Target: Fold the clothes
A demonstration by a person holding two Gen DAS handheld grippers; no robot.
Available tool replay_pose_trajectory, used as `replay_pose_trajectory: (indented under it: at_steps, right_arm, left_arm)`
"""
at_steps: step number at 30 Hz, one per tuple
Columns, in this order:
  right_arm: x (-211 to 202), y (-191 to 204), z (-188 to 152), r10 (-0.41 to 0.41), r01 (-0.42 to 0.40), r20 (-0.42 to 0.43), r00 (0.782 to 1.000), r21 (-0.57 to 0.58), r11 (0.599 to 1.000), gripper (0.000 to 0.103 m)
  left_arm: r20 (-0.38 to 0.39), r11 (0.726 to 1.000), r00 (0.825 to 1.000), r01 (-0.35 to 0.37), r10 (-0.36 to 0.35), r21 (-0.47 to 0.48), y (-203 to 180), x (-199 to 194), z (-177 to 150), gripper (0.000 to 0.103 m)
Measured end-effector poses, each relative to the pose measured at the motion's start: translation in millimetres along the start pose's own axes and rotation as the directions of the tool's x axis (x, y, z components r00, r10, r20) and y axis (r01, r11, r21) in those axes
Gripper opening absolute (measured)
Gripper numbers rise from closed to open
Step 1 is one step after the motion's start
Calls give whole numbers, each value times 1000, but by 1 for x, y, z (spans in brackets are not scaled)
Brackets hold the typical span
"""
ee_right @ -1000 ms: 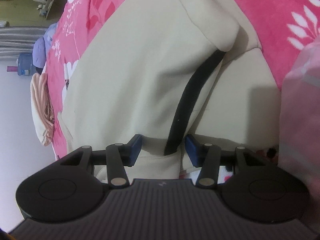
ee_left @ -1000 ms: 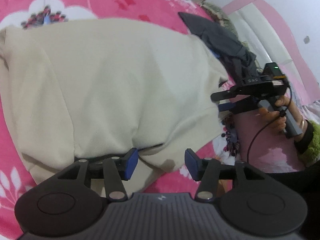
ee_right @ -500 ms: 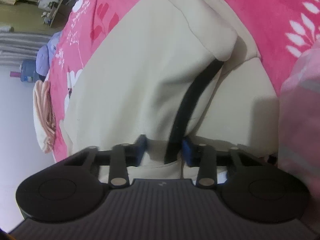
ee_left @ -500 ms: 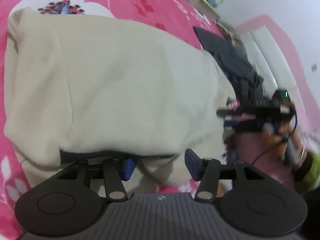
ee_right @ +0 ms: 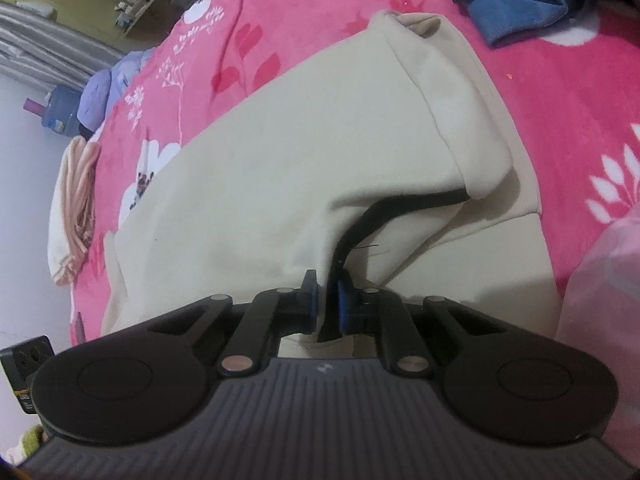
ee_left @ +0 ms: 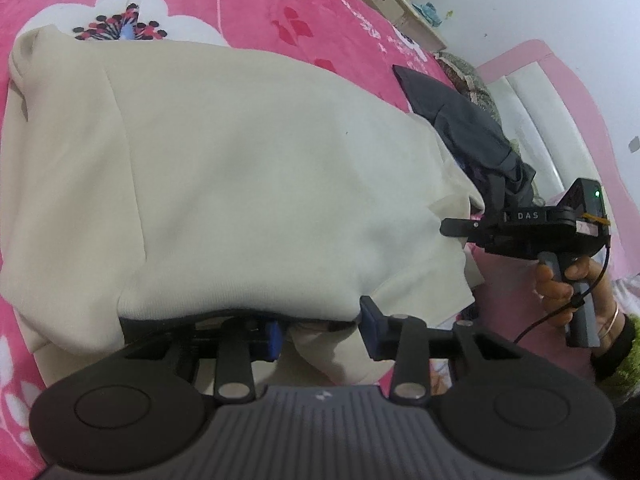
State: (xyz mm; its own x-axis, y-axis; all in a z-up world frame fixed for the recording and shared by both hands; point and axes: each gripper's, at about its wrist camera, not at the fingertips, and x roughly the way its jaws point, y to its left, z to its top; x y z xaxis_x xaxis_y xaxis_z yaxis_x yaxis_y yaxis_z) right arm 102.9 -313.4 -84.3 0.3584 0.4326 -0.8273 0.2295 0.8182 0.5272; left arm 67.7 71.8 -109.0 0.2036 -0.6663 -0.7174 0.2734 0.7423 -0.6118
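Cream fleece, a thick sweatshirt with a black band along one edge, lies spread over the pink flowered blanket on the bed, directly ahead of both your tools.

Your right hand-held gripper has its blue pads pressed together on the black band and the cream cloth beside it, at the garment's near edge. Your left hand-held gripper stands spread, and the sweatshirt's edge drapes over its left pad; nothing is pinched there yet.

Mind that imbalance. If you lift now, only the right corner will likely rise, and the heavy fleece could twist and drag the fold crooked. The right pinch looks shallow, mostly on the thin band, so it may slip out under the garment's weight. The dark grey clothing lying against the sweatshirt's far right side could also catch and get pulled along.

From your left tool's view, the sweatshirt's long axis runs left to right across the blanket, with a sleeve seam towards the left end and the banded edge facing you.
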Motion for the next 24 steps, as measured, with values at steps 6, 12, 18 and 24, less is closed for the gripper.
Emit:
replay_pose_trajectory:
  at_steps: [6,12,18,24]
  right_arm:
    - [12,5,-8,-68,65,-22,997,-123,990,15]
    - [-21,38,0,-204,172,-74,976,-316,933,46]
    - [-56,95,-21,-68,37,-41,997,-511,859,45]
    - [3,123,-86,-66,-29,-111,992,-692,722,24]
  left_arm:
    - [11,999,1000,-17,16,30,-1,4,-7,40]
    - [-6,998,1000,-24,25,61,-5,1,-8,46]
    - [-11,999,1000,-16,17,45,-3,2,-11,48]
    - [-31,999,999,19,-18,45,0,-6,-18,58]
